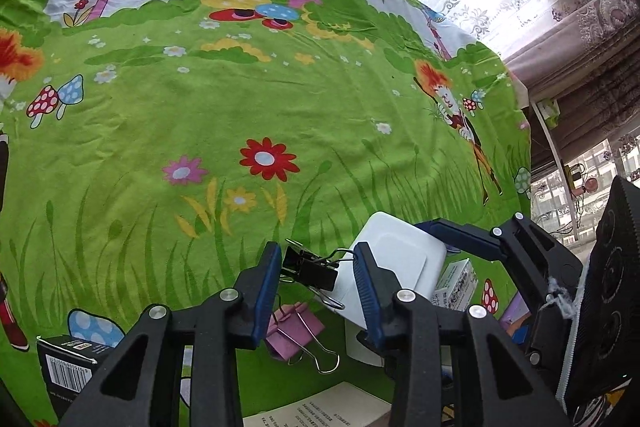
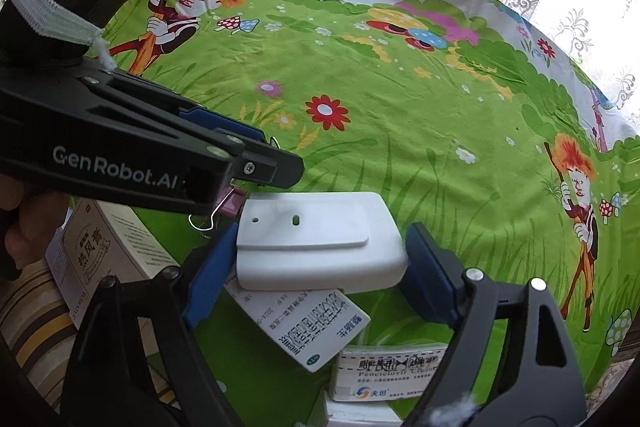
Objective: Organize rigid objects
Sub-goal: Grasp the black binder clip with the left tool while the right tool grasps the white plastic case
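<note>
**Black clip pinched, white box straddled**

Left gripper clamped on black binder clip, pink clip at 6 o'clock below. Right gripper spread around white box, pads maybe touching, can't tell. Green tablecloth beyond.

On the cloth-covered tabletop, the things crowd the near edge. The black binder clip sits between the left tongs, with the second binder clip lying on the cloth below it. Just right of the clips lies the white case, flanked by the right tongs. Its near edge overlaps a medicine box; nearer still lies another box. A tall carton stands to their left in the right wrist view.
</note>
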### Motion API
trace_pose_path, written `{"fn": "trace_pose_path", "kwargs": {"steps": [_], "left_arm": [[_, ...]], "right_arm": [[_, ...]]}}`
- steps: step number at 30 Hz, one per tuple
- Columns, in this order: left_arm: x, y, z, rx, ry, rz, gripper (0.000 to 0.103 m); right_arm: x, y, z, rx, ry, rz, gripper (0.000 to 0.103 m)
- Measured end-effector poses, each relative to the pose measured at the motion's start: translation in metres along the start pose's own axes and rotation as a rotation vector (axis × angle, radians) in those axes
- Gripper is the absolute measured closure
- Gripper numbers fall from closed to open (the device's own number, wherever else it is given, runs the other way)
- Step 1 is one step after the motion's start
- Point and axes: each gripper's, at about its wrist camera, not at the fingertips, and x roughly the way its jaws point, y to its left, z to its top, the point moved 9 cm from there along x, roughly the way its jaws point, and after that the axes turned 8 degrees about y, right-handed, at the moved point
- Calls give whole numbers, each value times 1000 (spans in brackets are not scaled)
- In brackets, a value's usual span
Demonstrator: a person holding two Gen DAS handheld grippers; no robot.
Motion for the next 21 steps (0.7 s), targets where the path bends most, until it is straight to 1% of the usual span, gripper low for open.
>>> {"fn": "trace_pose_path", "kwargs": {"steps": [7, 8, 9, 15, 17, 19, 21], "left_arm": [[-13, 2, 3, -31, -48, -17, 65], [-14, 1, 3, -33, -54, -20, 65], [-16, 1, 3, -37, -60, -22, 65], [-20, 3, 2, -50, -75, -28, 65], [-20, 2, 1, -51, -76, -31, 65], [-20, 1, 0, -50, -76, -33, 65], [-19, 1, -1, -51, -74, -38, 65]], "right_arm": [[-3, -1, 0, 13, -19, 2, 17], [-5, -1, 1, 15, -27, 5, 21], [-6, -1, 2, 19, -30, 13, 37], [-7, -5, 1, 42, -29, 13, 37], [-5, -5, 1, 54, -18, 26, 34], [0, -8, -1, 73, 0, 27, 14], [3, -10, -2, 74, 12, 12, 11]]}}
